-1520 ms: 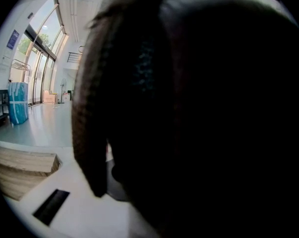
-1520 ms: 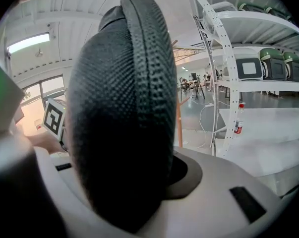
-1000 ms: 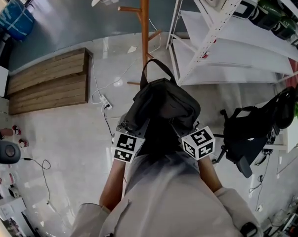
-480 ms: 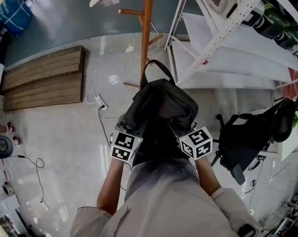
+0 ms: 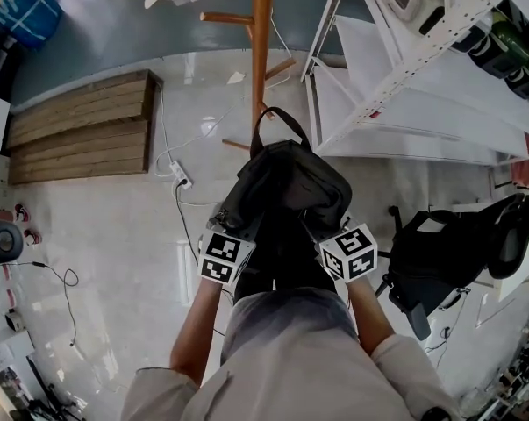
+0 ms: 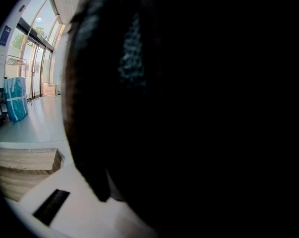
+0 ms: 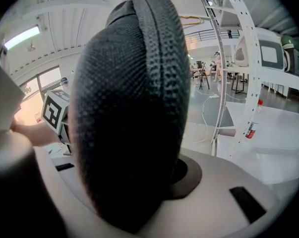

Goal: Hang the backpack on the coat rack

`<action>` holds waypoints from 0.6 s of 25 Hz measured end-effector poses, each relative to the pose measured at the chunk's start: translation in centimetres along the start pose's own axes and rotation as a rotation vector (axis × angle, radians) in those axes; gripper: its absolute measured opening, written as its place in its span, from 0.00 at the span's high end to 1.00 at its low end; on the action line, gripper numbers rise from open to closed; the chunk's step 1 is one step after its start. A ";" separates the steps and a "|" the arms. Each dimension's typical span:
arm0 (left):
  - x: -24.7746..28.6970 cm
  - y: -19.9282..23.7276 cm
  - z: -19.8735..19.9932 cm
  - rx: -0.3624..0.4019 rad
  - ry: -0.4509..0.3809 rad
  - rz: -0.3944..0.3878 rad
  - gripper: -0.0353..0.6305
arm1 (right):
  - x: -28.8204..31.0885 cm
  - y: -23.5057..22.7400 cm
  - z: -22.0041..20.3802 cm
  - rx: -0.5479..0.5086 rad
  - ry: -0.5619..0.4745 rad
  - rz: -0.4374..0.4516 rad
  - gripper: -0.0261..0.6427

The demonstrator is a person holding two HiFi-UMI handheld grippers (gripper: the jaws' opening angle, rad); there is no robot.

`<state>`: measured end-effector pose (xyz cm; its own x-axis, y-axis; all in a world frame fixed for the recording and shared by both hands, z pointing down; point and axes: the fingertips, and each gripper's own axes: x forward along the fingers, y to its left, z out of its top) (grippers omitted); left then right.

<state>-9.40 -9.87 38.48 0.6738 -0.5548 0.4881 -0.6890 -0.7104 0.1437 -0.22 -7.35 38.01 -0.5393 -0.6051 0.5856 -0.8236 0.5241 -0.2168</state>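
**We hold the backpack up in front of the coat rack; it is not hung yet.**

Our left gripper (image 5: pixel 233 228) and right gripper (image 5: pixel 324 231) each have their jaws partly closed and clamped on the black backpack (image 5: pixel 286 187). The right grips a padded strap (image 7: pixel 129 133), and the left grips dark fabric that fills its view. The bag is off the floor, and its top loop (image 5: pixel 277 121) points at the coat rack (image 5: pixel 260 51) but is clear of every peg. We judge the pick-up done; what is left is slipping the loop over a peg and letting go.

Left hand-held gripper (image 5: pixel 230 226), right hand-held gripper (image 5: pixel 324 228), both seemingly clamped
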 end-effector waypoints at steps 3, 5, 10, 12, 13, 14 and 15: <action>1.0 0.5 -0.2 -0.010 0.004 0.004 0.74 | 0.8 -0.8 -0.1 0.001 0.010 0.014 0.76; 1.5 1.0 -0.4 -0.017 0.014 0.007 0.74 | 1.4 -1.3 -0.1 0.004 0.014 0.023 0.76; 3.0 1.3 -1.2 -0.032 0.033 0.016 0.73 | 2.5 -2.6 -1.0 0.017 0.023 0.038 0.76; 3.7 1.3 -1.6 -0.037 0.037 0.018 0.73 | 2.8 -3.1 -1.5 0.025 0.030 0.044 0.75; 3.9 1.4 -1.9 -0.042 0.043 0.019 0.73 | 3.0 -3.3 -1.8 0.029 0.036 0.049 0.75; 4.2 1.4 -2.2 -0.048 0.051 0.020 0.73 | 3.2 -3.4 -2.1 0.033 0.043 0.054 0.75; 4.4 1.4 -2.5 -0.055 0.058 0.022 0.73 | 3.4 -3.6 -2.4 0.037 0.051 0.061 0.75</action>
<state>-8.05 -12.21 42.95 0.6427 -0.5429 0.5405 -0.7183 -0.6724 0.1787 1.31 -9.89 42.64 -0.5796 -0.5408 0.6096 -0.7960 0.5359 -0.2814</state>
